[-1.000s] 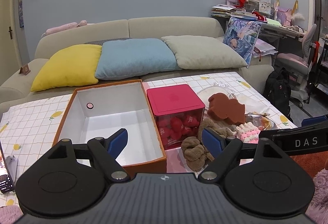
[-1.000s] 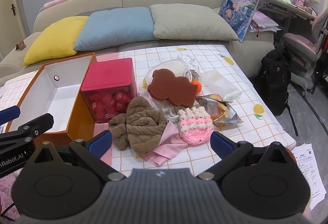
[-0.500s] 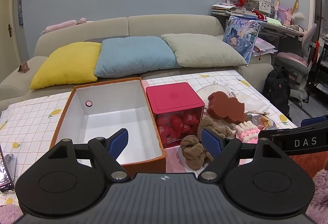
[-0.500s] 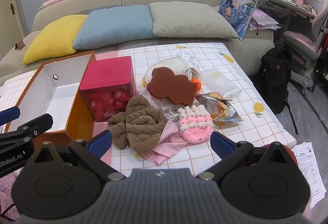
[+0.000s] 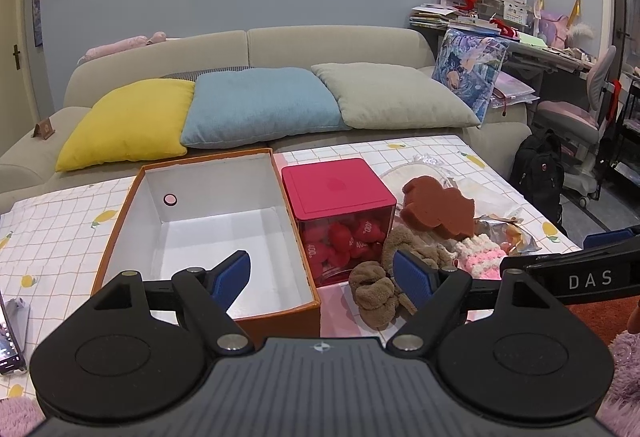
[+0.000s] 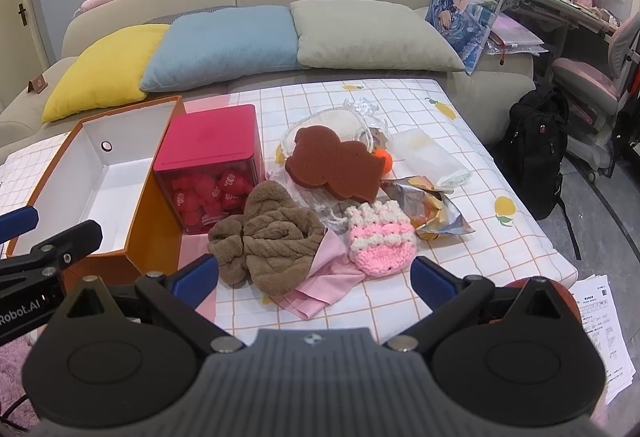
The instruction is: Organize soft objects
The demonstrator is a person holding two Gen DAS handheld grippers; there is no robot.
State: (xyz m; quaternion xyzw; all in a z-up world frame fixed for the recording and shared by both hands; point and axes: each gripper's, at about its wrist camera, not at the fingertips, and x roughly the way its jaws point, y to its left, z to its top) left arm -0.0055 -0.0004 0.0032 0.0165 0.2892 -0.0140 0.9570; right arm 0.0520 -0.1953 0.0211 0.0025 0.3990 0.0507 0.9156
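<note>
An open orange box (image 5: 120, 221) (image 6: 156, 213) with a white inside stands at the table's left. Soft things lie to its right: a brown knitted piece (image 6: 276, 237) (image 5: 376, 289), a pink cloth (image 6: 324, 281) under it, a pink-and-white crocheted pouch (image 6: 380, 241) (image 5: 480, 257) and a brown sponge (image 6: 336, 165) (image 5: 440, 209). My left gripper (image 5: 322, 277) is open and empty, above the box's near right corner. My right gripper (image 6: 314, 279) is open and empty, just short of the brown piece and pink cloth.
A red-lidded clear cube (image 5: 340, 205) (image 6: 212, 165) of red items stands between box and pile. Crumpled foil wrapper (image 6: 436, 209), clear bags (image 6: 428, 153) and an orange ball (image 6: 385, 160) lie behind. A phone (image 5: 10, 333) lies far left. A sofa with cushions (image 5: 260, 105) stands behind.
Both grippers have drifted slightly; the table and its objects sit a little lower and nearer in both views. Both stay open and empty. Nothing on the table moved.
</note>
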